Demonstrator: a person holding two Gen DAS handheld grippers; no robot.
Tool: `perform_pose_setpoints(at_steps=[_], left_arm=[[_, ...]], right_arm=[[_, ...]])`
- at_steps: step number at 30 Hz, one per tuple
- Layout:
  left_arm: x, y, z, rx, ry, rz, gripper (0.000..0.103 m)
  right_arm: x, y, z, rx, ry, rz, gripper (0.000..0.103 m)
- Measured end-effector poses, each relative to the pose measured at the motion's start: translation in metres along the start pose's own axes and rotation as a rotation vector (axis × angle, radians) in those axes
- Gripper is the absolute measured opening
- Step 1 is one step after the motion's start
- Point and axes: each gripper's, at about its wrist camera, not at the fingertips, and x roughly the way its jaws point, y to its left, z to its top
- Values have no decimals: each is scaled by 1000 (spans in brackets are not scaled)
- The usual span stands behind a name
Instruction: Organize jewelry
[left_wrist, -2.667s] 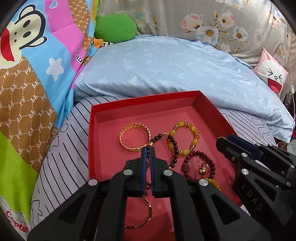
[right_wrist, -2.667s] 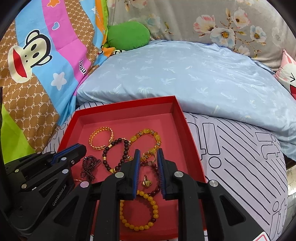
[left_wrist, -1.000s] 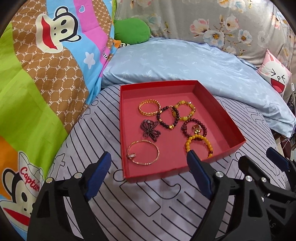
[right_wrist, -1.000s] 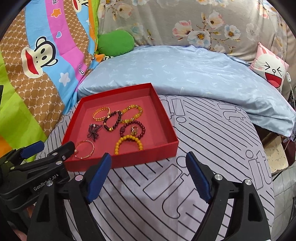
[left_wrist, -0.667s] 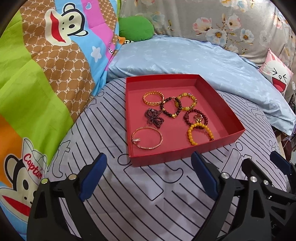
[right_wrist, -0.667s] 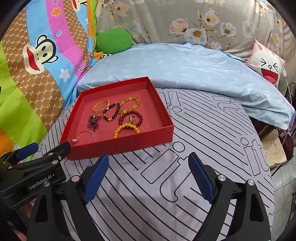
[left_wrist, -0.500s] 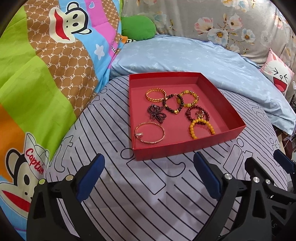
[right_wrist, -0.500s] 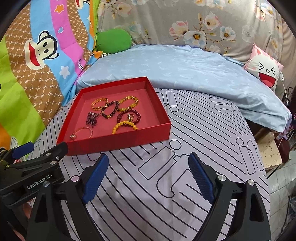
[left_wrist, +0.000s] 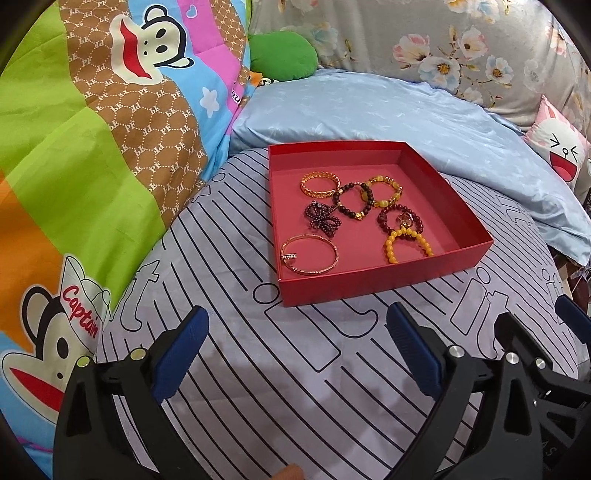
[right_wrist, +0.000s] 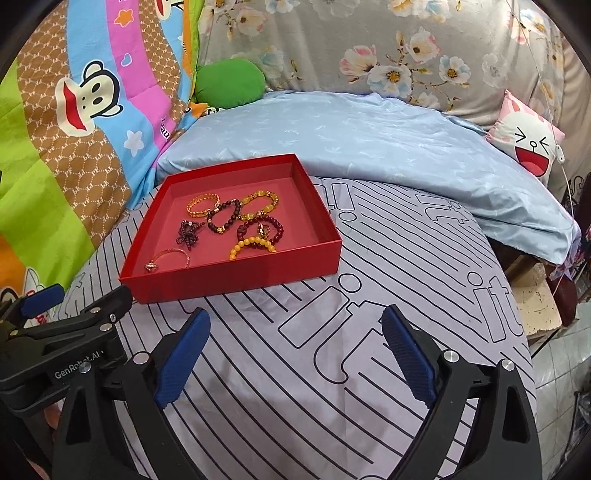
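Note:
A shallow red box (left_wrist: 384, 280) (right_wrist: 236, 275) sits on a striped grey cushion. Inside lie several bracelets: a gold chain bangle (left_wrist: 319, 183), a dark bead bracelet (left_wrist: 351, 201), a yellow stone bracelet (left_wrist: 386, 192), a dark red bracelet with a charm (left_wrist: 400, 219), an amber bead bracelet (left_wrist: 406, 243), a thin rose-gold bangle (left_wrist: 309, 254) and a dark beaded bow (left_wrist: 322, 218). My left gripper (left_wrist: 297, 350) is wide open and empty, held back in front of the box. My right gripper (right_wrist: 295, 350) is wide open and empty, to the box's front right.
A pale blue pillow (left_wrist: 424, 122) lies behind the box. A colourful monkey-print quilt (left_wrist: 92, 147) rises on the left. A green cushion (left_wrist: 282, 55) and a floral backrest (right_wrist: 406, 48) stand at the back. The bed edge and floor (right_wrist: 554, 325) are to the right.
Both grippers let go of bracelets inside the box, opened wide and pulled back from it. The box now looks smaller and farther away in both views.

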Motion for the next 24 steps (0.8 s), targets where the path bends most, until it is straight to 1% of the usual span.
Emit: perform_pose_setpoints(at_steps=[5, 8, 13, 24], left_arm=[[0, 0, 0, -2, 4, 13, 93], [1, 1, 0, -6, 4, 18, 93], [0, 2, 1, -10, 4, 20, 93], [-1, 4, -1, -22, -1, 35, 93]], right_arm=[[3, 0, 0, -2, 16, 9, 90], [9, -1, -2, 12, 55, 33, 90], [5, 2, -3, 0, 23, 24, 90], [4, 3, -1, 6, 21, 25, 90]])
